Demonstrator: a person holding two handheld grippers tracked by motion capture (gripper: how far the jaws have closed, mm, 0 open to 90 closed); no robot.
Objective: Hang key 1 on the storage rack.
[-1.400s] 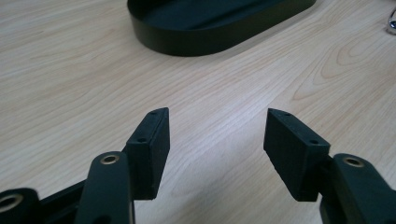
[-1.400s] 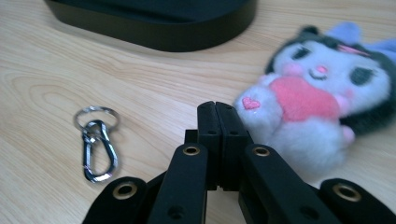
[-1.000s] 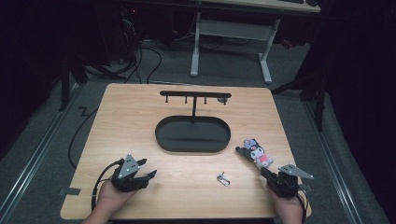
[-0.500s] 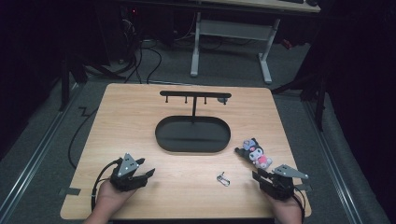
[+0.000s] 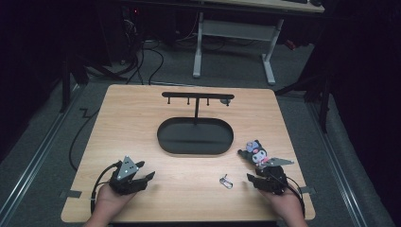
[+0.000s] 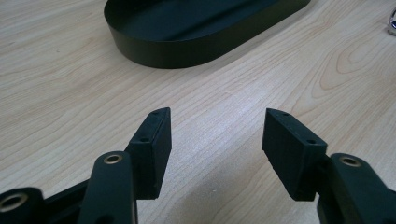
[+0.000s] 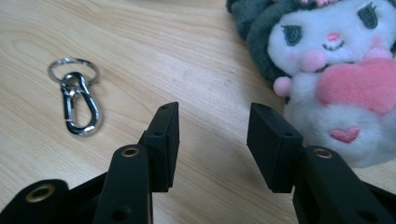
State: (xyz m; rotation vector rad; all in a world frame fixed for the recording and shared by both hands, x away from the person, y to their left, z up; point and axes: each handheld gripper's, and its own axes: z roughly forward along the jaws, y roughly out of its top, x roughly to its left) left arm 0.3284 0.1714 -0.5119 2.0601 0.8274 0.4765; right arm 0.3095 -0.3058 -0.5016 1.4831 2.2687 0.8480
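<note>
The right tongs [image 7: 212, 140] have just been opened, and nothing is held between them. A plush toy [image 7: 336, 79] is seen just beside them on the table [image 5: 142, 123]. The left tongs [image 6: 217, 144] are spread wide and empty.

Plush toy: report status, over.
Right hand-held gripper jaws just opening, empty. Plush toy lying beside it, untouched. Left hand-held gripper open, idle. Key clip nearby, clear.

A white plush toy [image 7: 336, 79] is wearing a dark grey hood and hugging a pink heart; the clip [image 7: 77, 102] is gleaming silver
</note>
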